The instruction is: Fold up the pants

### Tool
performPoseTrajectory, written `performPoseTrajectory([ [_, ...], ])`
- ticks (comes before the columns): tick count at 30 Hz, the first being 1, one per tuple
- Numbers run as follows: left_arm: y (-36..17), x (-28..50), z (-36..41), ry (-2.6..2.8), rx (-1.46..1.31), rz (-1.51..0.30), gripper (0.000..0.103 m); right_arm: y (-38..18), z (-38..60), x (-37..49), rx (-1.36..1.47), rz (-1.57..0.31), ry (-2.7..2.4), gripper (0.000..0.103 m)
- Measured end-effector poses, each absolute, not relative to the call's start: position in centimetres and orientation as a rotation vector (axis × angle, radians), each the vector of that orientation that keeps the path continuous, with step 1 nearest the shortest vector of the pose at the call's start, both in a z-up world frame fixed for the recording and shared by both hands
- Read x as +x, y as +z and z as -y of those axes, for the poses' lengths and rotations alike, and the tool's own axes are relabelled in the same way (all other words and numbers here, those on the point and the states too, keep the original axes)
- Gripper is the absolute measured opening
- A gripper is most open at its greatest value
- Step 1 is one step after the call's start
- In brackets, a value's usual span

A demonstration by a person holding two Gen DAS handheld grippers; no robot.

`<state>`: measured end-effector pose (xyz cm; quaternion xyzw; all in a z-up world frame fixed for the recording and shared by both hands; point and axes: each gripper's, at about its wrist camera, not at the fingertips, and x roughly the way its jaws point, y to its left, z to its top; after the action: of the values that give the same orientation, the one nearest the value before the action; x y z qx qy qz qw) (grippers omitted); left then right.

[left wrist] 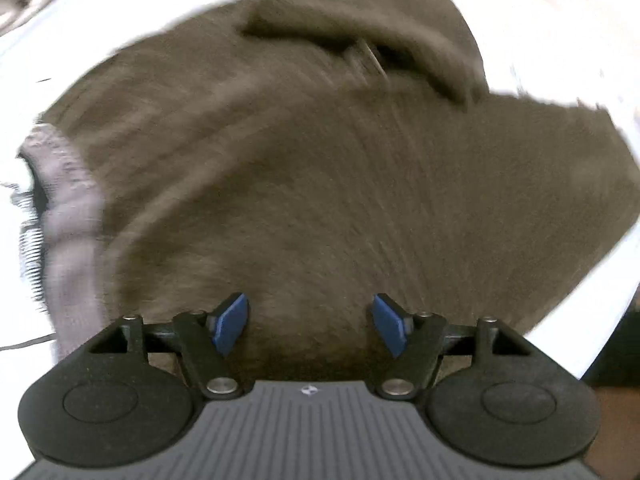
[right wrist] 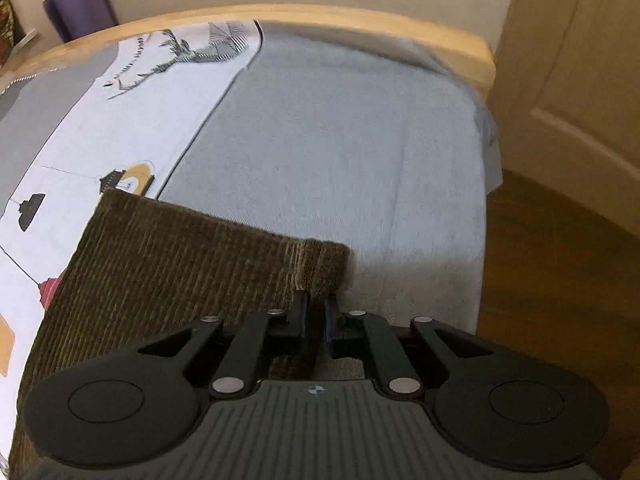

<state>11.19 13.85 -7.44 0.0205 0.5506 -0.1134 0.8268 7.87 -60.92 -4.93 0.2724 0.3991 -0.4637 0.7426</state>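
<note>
Brown corduroy pants fill most of the left wrist view, lying on a white cover, with a pale grey waistband lining at the left edge. My left gripper hovers over the fabric, open, its blue pads wide apart and holding nothing. In the right wrist view one leg end of the pants stretches to the lower left. My right gripper is shut on the hem corner of that leg.
The pants rest on a bed with a grey cover and a printed white sheet. A wooden footboard runs along the far edge. Right of the bed are wood floor and a cream door. A purple object stands far left.
</note>
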Motion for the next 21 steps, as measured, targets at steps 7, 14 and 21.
performPoseTrajectory([
  [7,-2.1,10.2,-23.6,-0.081,-0.110,-1.059,0.044,2.8,54.9,10.1,0.319,-0.635,-0.910,0.035],
  [14,-7.4,8.3,-29.6,0.099,-0.321,-1.183,0.046,8.7,45.6,9.2,0.402,-0.546,-0.450,0.052],
  [21,-8.2,8.5,-28.3,0.027,-0.210,-1.208,0.065,7.2,38.1,6.8,0.344,-0.489,-0.148,0.054],
])
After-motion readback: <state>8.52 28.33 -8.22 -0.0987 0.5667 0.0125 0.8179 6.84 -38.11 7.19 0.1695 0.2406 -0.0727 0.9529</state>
